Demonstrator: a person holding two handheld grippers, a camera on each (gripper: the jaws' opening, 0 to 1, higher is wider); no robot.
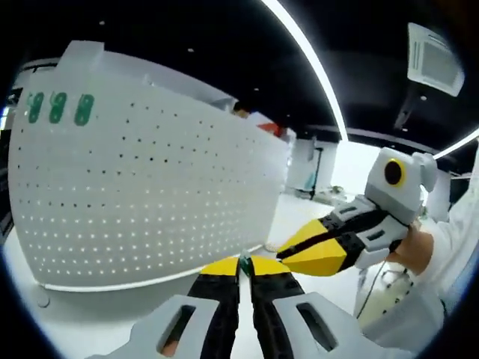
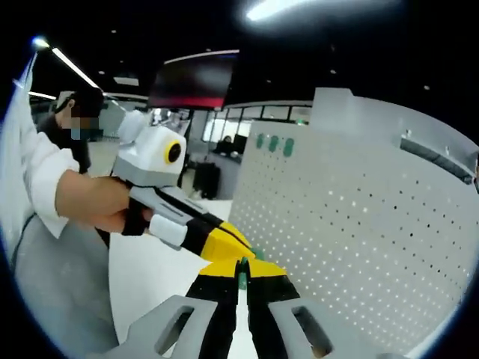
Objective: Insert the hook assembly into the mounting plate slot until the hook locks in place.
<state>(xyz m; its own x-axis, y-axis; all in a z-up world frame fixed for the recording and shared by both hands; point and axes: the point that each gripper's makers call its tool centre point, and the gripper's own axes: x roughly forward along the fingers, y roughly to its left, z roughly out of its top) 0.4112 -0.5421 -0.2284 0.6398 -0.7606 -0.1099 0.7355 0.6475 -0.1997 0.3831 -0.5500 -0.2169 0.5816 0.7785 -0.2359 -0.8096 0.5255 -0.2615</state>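
My left gripper (image 1: pixel 241 271) has its jaws pressed nearly together on a small green piece, the hook assembly (image 1: pixel 244 263), pinched at the yellow tips. My right gripper (image 2: pixel 241 275) is likewise closed on the same green hook assembly (image 2: pixel 242 280), and in each view the other gripper comes in from the side to meet it at that spot. Just beyond stands the white perforated mounting plate (image 1: pixel 142 187), upright on the white table (image 1: pixel 90 318), three green hooks (image 1: pixel 58 108) near its top edge.
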